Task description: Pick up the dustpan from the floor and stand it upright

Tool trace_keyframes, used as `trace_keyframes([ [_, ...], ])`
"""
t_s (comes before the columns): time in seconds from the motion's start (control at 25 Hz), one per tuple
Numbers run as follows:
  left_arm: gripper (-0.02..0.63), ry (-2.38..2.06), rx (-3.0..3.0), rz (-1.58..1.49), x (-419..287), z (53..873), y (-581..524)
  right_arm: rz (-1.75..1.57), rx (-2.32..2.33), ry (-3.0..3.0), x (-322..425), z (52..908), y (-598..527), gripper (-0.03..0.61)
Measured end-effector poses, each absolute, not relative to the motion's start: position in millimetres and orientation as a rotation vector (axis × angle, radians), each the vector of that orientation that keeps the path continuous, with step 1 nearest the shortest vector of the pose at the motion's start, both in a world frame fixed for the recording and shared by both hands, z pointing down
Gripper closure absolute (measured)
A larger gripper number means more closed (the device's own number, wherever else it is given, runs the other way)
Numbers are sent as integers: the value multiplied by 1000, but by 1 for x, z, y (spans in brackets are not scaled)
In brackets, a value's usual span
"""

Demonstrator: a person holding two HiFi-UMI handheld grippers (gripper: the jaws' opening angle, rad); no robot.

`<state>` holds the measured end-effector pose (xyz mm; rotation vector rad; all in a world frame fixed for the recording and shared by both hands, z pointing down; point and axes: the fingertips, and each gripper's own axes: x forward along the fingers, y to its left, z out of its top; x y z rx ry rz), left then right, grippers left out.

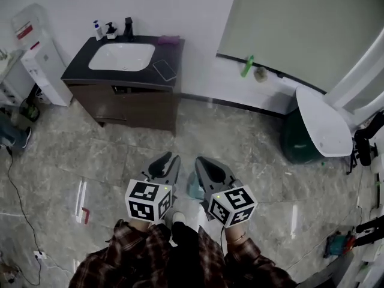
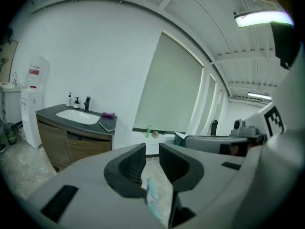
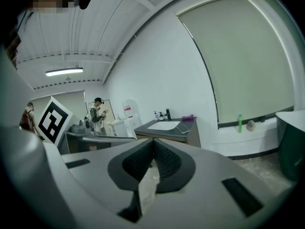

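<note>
Down by the person's feet, low between the two tongs: a pale teal sliver, seemingly the dustpan, on the floor. Most of it hidden behind the right tongs and the plaid sleeves; shape and lie impossible to tell. Same dustpan sliver just below the gap in the left gripper view, blurred. Left tongs spread a little, pinching nothing, clear of the dustpan. Right tongs pressed together at the tips in the right gripper view, nothing between them. At the right, a green bin under a white lid, inside hidden, partly cut off by white furniture. Against the far wall, a dark desk with a white sink sunk in it. Behind the bowl, two bottles and a black tap. To its right, a purple thing and a flat slab. Left of the desk, a white dispenser. On the sill, a green bottle, well apart from the tongs. Along the left floor, a thin black cable.
</note>
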<state>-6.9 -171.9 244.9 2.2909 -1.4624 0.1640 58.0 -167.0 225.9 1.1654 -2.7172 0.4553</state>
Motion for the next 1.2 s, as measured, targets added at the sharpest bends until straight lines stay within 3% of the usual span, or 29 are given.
trace_keyframes([
  [0.28,520,-1587,2380,80,-44,176,-140,268,1020,-2821,8,178,-145,568],
  [0.52,601,-1638,2328,71,-59,181,-120,292,944,-2845,-10,179,-138,568],
  [1.2,603,-1640,2302,33,-50,185,-114,244,849,-2818,-12,185,-129,568],
])
